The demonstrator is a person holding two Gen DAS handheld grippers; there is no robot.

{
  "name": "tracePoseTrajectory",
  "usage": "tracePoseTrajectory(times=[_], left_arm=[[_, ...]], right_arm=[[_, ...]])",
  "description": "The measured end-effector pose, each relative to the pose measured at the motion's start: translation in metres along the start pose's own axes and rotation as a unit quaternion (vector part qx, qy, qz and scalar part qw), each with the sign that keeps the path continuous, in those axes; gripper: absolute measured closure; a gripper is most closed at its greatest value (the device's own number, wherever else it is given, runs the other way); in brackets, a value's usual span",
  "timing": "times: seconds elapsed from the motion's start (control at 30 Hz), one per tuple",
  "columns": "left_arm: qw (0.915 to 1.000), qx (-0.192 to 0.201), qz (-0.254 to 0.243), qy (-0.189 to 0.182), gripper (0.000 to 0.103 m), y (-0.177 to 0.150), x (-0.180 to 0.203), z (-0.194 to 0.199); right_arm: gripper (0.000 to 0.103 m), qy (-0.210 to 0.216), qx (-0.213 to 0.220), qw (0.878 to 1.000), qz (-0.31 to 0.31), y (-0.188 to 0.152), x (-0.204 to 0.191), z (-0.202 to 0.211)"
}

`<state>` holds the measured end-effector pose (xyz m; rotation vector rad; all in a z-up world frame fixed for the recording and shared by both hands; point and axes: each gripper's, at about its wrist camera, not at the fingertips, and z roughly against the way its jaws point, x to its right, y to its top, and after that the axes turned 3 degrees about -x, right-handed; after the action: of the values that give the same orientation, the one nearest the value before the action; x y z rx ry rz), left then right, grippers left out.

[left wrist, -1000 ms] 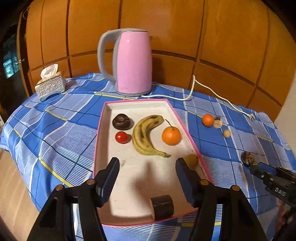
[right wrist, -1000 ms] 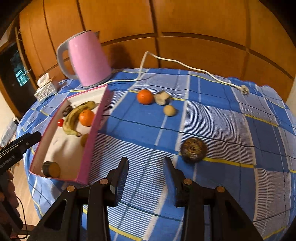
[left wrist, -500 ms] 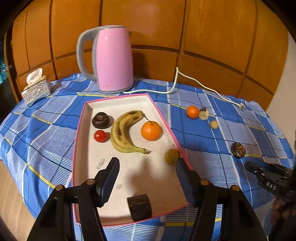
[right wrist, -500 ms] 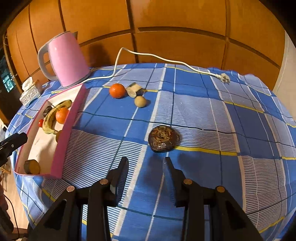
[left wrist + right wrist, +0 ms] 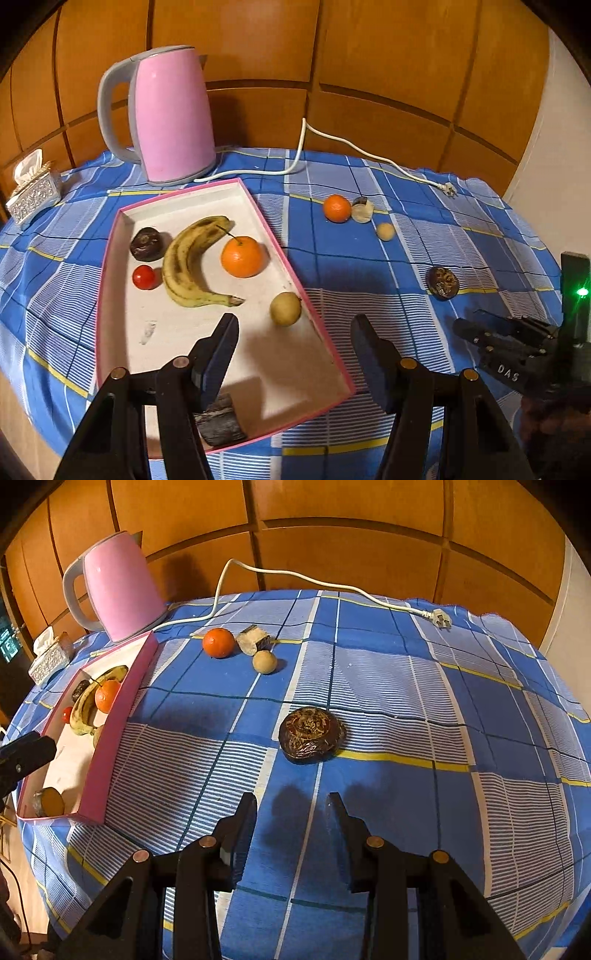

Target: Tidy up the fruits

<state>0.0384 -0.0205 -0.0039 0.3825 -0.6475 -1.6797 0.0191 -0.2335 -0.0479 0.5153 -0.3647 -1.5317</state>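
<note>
While right gripper gapes empty, dark wrinkled round fruit just ahead, mottled brown.

The left wrist view looks forward and down from above the near end of the pink tray, facing the pink kettle and the wooden wall behind the table. The right wrist view sits to the right of it, low over the blue checked cloth, facing the same wall, with a dark round fruit close ahead. Both views share the tray, the kettle, the white cord and the loose orange. Each also catches the other gripper at its edge.
</note>
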Motion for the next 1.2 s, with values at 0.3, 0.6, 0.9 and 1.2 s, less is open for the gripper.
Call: tracePoseTrajectory(times=[0.3,0.6,0.9,1.2], left_arm=[[0.9998,-0.015,0.007,-0.013,0.039,-0.006,0.002,-0.005],[0.999,-0.033,-0.014,-0.027,0.039,-0.002,0.015,-0.013],[0.9986,-0.041,-0.012,-0.032,0.035,0.008,0.022,-0.022],[0.9978,-0.048,-0.008,-0.046,0.035,0.026,0.026,-0.03]], right_arm=[[0.064,0.0,-0.01,1.0,-0.003,-0.005,0.003,-0.005],[0.064,0.003,-0.017,1.0,-0.008,-0.01,0.007,-0.011],[0.051,0.007,-0.01,1.0,0.015,-0.013,0.001,-0.014],[0.036,0.016,0.005,1.0,0.023,-0.018,-0.004,-0.015]])
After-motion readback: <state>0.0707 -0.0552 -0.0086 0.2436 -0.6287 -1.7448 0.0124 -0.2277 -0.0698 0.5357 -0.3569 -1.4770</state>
